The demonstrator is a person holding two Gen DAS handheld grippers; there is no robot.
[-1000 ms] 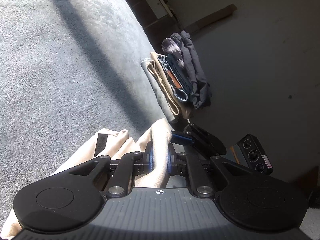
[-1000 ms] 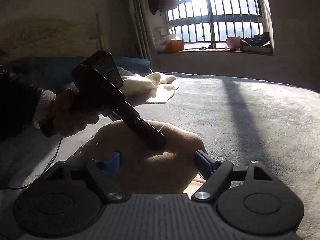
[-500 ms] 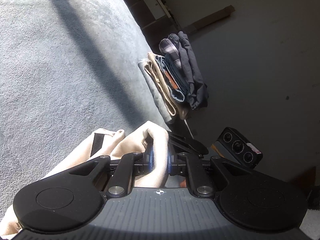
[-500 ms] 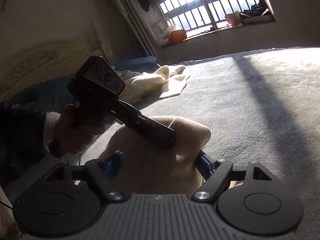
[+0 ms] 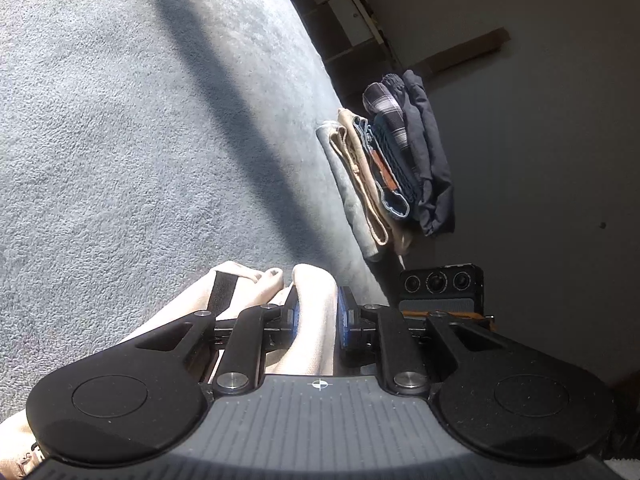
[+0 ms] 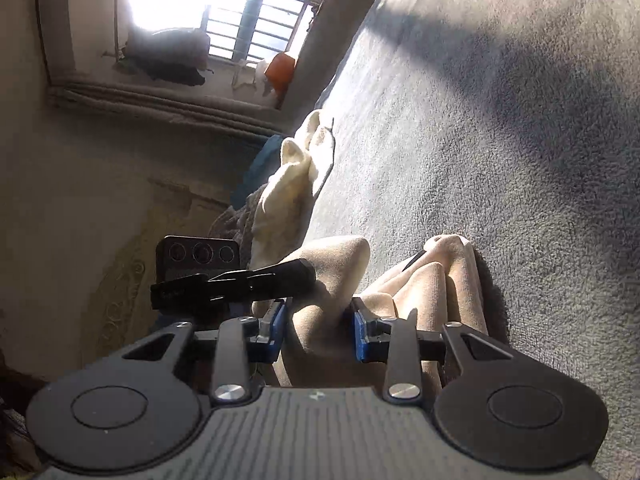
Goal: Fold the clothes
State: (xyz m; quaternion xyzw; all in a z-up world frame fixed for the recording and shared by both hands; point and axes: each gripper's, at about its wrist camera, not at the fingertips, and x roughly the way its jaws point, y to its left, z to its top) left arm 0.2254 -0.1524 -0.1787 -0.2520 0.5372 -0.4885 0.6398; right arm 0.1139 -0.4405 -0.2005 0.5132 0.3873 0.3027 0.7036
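Left tongs (image 5: 316, 314): blue pads nearly together, pinching a raised fold of the beige garment (image 5: 312, 336); jaws have just eased open slightly, cloth between them.
Right tongs (image 6: 320, 330): jaws have just been closing; a thick ridge of the garment fills the gap; whether the pads press it, cannot tell.
Beige garment: soft, fine-ribbed knit, bunched in rounded folds at lower centre of both views; lies on the bed (image 5: 120, 140).
Bed: grey plush cover, short nubby pile, a broad diagonal shadow across it.
Folded stack (image 5: 392, 168): right of centre in the left view; flat layers, grey, beige, denim, plaid, dark cloth.
Cream fleece (image 6: 292, 184): crumpled heap, centre left in the right view.
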